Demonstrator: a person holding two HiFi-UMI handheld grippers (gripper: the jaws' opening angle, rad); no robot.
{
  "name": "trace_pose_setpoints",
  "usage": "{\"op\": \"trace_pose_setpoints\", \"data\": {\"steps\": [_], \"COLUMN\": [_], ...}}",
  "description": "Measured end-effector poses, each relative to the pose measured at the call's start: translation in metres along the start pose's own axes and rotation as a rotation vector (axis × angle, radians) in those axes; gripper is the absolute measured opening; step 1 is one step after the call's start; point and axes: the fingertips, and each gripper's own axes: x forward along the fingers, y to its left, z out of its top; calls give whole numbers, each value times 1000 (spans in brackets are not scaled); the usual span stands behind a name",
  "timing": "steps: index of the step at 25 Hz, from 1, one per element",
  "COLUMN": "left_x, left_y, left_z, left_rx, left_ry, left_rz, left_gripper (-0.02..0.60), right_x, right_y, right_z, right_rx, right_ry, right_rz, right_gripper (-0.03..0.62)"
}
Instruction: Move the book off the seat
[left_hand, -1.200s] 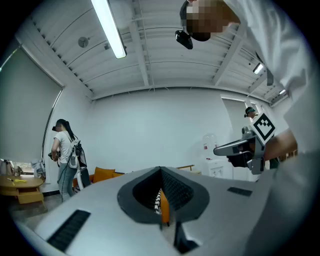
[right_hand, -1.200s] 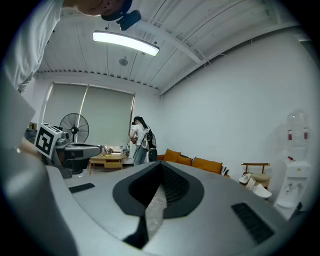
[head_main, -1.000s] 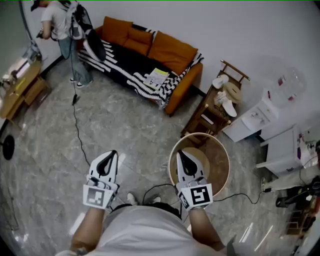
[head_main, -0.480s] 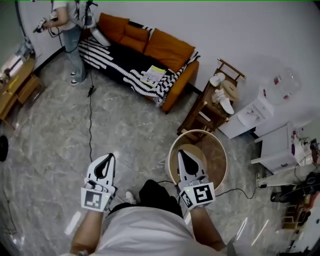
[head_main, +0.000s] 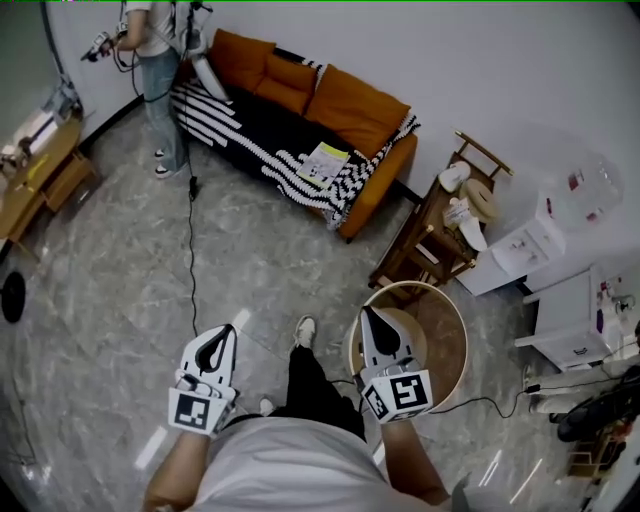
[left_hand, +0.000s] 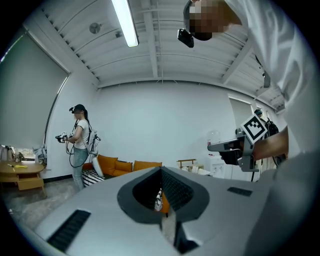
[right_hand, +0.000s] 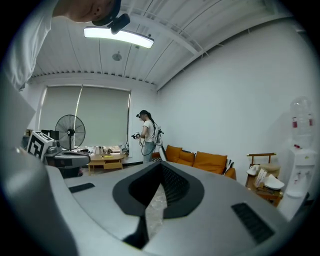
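Lying on the orange sofa (head_main: 352, 108) — atop its striped throw (head_main: 238, 124) — a book (head_main: 322, 163).

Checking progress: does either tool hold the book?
No, the book lies on the sofa, far from the left tool and right tool.

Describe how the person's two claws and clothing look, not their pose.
The left claw and right claw are pale grey teardrop shells tapering to a point, each with a black ribbed inset. Behind each sits a white cube with black square markers. The person wears a white shirt, forearms bare, and dark trousers.
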Motion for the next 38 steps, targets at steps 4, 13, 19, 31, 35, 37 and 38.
{"op": "trace_pose_setpoints", "data": {"steps": [4,13,19,31,35,37,38], "left_x": [61,274,371,471,515,542,556], "left_y": [13,25,36,64,87,104,114], "left_z": [-1,44,54,63,51,48,50], "left_rx": [16,26,22,11,-13,-21,-22], "left_ry": [30,7,25,3,26,37,38], "left_rz": [1,-47,-44,-102,-167,-202,-217], "left_gripper": [17,17,17,17,17,17,17], "right_x": [53,200,266,328,366,392,405], "right_y": [-43,-161,-214,-264,-280,-288,-291], "right_z": [-13,12,26,30,26,25,25], "right_rx": [60,93,107,112,124,140,150], "right_ry": [16,24,18,47,72,92,102], "right_rz": [9,108,168,137,80,40,22], "right_gripper": [20,20,20,20,20,20,20]}}
